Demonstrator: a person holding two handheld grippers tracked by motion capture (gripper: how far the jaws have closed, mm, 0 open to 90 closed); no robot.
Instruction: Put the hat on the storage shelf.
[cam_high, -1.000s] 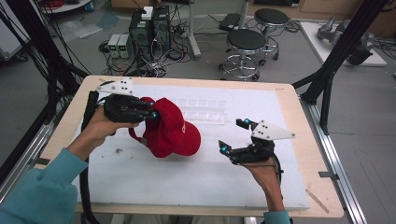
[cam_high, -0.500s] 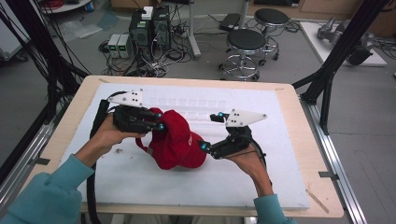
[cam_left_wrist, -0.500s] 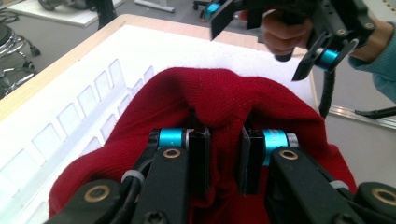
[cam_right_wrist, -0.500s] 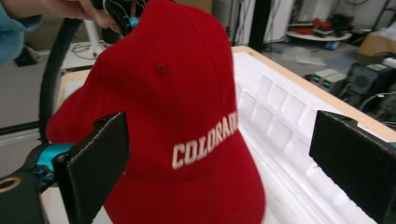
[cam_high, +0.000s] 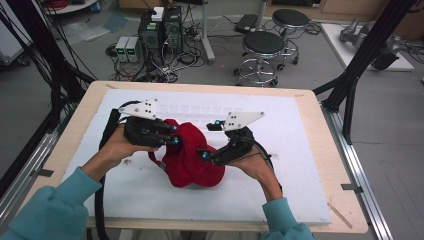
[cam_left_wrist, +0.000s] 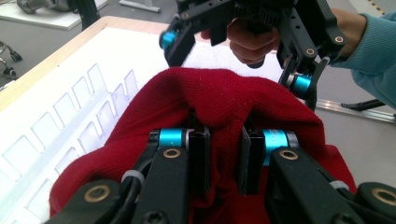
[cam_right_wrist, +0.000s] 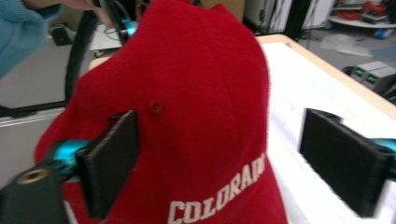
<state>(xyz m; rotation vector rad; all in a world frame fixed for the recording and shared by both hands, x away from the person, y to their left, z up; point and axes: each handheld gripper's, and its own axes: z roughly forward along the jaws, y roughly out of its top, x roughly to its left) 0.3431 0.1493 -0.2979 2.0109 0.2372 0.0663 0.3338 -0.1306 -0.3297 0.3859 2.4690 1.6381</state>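
Red cotton baseball cap (cam_high: 192, 157) sits mid-table on white foam mat (cam_high: 300, 165). Left gripper (cam_left_wrist: 223, 158) pinches a crown fold. Right gripper (cam_right_wrist: 233, 158), jaws spread, straddles the crown. Risk: soft fabric slips free or bunches if pulled unevenly.
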